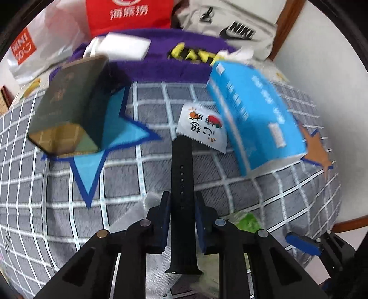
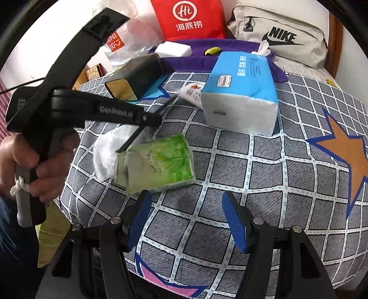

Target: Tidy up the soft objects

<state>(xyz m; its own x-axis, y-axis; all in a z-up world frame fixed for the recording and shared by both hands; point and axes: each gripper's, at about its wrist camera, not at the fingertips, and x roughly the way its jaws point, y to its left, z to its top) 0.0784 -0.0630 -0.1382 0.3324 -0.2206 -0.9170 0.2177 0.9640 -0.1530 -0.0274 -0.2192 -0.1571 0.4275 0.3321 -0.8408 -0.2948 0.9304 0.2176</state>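
My left gripper [image 1: 182,202] is shut on a black watch strap [image 1: 182,174] and holds it above the grey checked blanket [image 1: 142,179]. In the right wrist view the strap [image 2: 147,125] hangs slanted from the left gripper [image 2: 149,119] over a white sock [image 2: 105,149] and a green tissue pack [image 2: 156,161]. My right gripper [image 2: 186,218] is open and empty, just in front of the green pack. A blue tissue pack [image 2: 241,92] lies behind it and also shows in the left wrist view [image 1: 253,110].
A dark box [image 1: 69,105] lies at the left on a blue star. A small white sachet [image 1: 202,126] lies by the blue pack. A purple cloth [image 1: 161,59], red bag [image 2: 191,18], Miniso bag [image 2: 119,41] and Nike bag [image 2: 280,32] are at the back.
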